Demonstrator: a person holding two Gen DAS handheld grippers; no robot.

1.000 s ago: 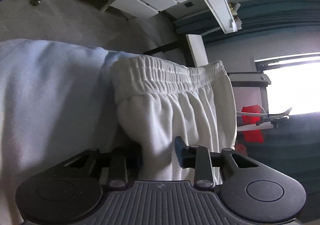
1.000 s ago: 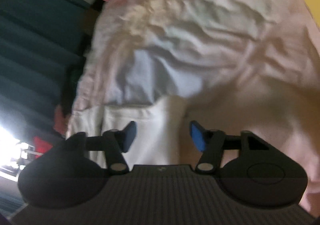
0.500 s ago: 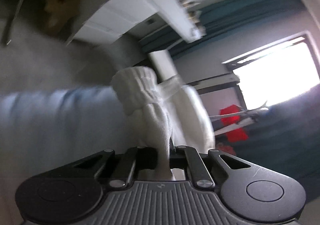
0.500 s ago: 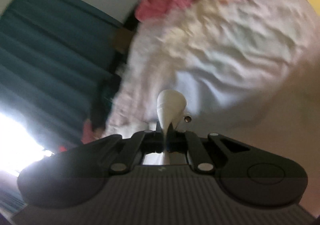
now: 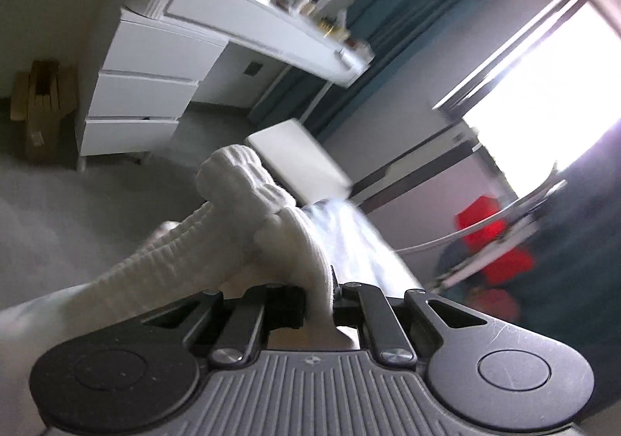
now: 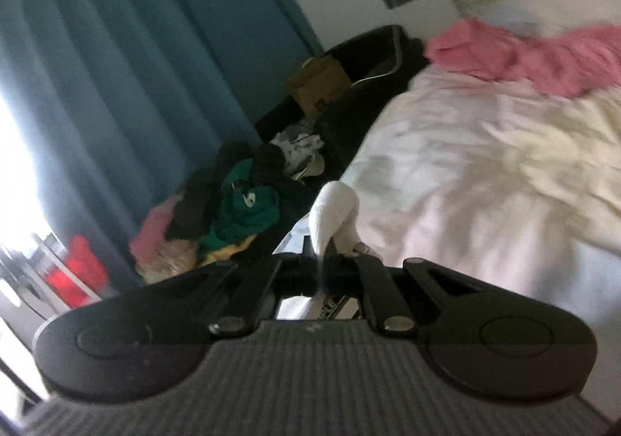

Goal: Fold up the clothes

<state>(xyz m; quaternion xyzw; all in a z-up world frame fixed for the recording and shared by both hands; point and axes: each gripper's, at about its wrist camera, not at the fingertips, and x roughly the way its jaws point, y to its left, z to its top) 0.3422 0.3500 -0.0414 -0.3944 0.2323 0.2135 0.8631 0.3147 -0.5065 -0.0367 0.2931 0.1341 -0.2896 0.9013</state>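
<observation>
Left claw: the left claw (image 5: 319, 296) has its two fingers drawn in tight on a bunched fold of the white garment (image 5: 248, 226), the cloth squeezed between them.
White garment, left view: its ribbed elastic waistband (image 5: 236, 180) is gathered into a lump ahead of the fingers, and the rest trails down to the lower left edge of the frame, lifted off whatever lies below.
Right claw: the right claw (image 6: 320, 269) is pressed together on a thin pinch of the same white cloth (image 6: 332, 211), which rises in a rounded tuft just past the fingertips; a strip of it also shows through the gap behind the fingers.
Bed: a bed (image 6: 485, 172) with a rumpled pale pink and cream cover fills the right side of the right view, beside the pinched tuft.
Pink cloth: a pink garment (image 6: 524, 56) lies crumpled across the far part of the bed.
Clothes pile: a heap of dark, green, yellow and pink clothes (image 6: 233, 203) sits left of the bed, in front of a teal curtain (image 6: 136, 67).
Cardboard box: a brown box (image 6: 318, 87) rests on a black item beyond the heap.
Surface: a white surface (image 5: 271, 32) with three drawers (image 5: 143, 87) under its left end stands far off in the left view, small cluttered items along its top too blurred to name.
Window: a bright window (image 5: 551, 87) glares at right, with a red object (image 5: 493, 234) below it.
</observation>
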